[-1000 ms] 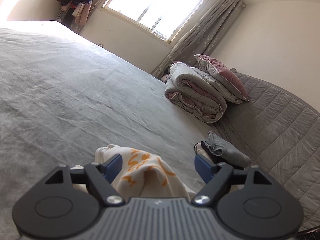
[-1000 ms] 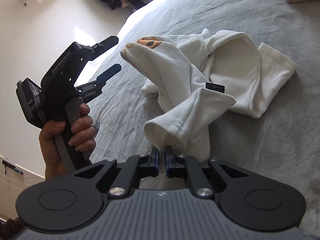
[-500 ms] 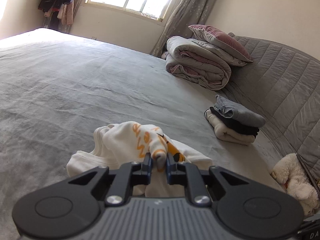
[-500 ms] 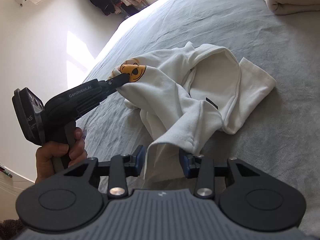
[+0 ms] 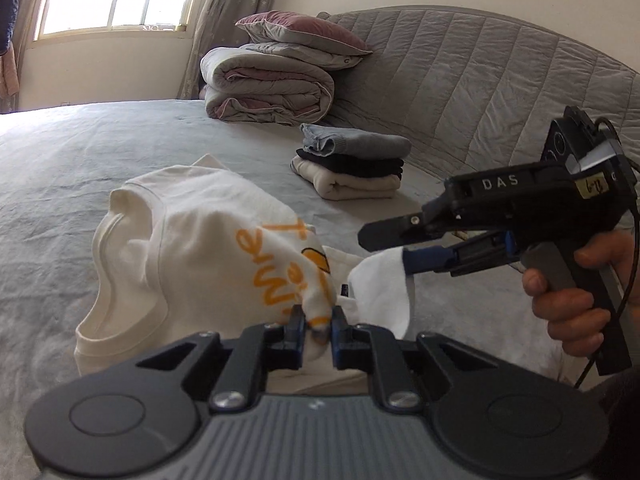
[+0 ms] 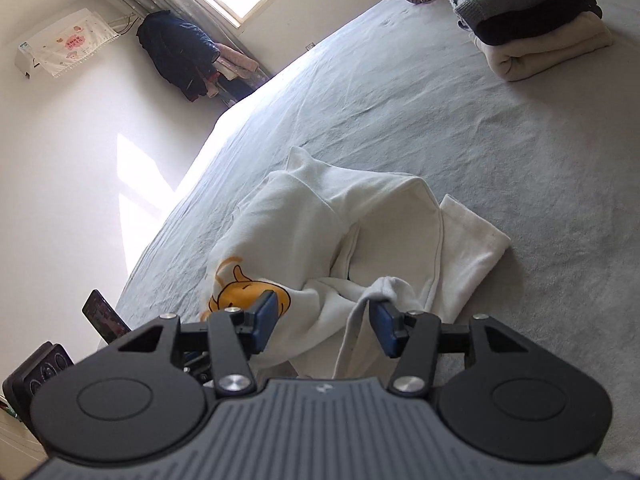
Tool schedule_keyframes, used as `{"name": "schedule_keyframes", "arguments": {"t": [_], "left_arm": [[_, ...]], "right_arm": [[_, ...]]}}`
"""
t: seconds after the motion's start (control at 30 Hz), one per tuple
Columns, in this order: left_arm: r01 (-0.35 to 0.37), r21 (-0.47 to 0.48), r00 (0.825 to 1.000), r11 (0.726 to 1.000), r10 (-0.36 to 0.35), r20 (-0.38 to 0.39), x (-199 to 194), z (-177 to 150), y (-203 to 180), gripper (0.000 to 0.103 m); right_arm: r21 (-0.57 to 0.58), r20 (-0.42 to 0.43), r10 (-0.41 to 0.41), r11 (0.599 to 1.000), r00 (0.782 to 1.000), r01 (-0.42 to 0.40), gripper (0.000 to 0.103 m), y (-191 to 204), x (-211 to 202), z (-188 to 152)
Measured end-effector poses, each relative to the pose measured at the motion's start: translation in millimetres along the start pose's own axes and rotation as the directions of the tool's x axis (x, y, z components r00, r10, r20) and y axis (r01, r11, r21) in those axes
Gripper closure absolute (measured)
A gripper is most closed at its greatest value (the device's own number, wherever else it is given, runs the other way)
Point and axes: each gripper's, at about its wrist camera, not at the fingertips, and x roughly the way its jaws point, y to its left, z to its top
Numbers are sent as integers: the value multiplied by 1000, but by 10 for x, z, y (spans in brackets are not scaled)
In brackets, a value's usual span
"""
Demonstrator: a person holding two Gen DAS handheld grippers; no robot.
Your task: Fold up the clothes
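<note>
Open grey bed (image 5: 80,168) left of shirt (image 5: 192,240); folded stack (image 5: 352,168) beyond.

A: What lies on the bed (image 6: 400,92)?
B: A crumpled white sweatshirt (image 6: 320,232), near its middle.
A: And the right gripper (image 6: 324,322)?
B: Its jaws stand apart, with a fold of cloth between them.

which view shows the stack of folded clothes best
The left wrist view: the stack of folded clothes sits whole near the headboard, all three layers visible. The right wrist view catches it only at the distorted top right corner, tilted.
</note>
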Motion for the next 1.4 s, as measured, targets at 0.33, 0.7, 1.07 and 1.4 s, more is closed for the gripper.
{"name": "schedule_keyframes", "arguments": {"t": [0.33,0.7,1.07,1.4], "left_arm": [[51,94,983,994,-34,-178,209,-383,-164,92],[89,89,979,992,-71,-193,7,-391,52,62],[-162,-99,985,982,155,-82,-365,-310,890,41],[-253,-262,967,931,235,-96,-142,-370,1215,43]], "right_arm": [[-55,24,-52,997,998,53,48,232,293,39],[-106,48,-124,986,991,129,38,255,312,82],[-56,26,-92,994,995,93,38,48,66,137],[155,136,20,987,990,-42,38,-294,-187,341]]}}
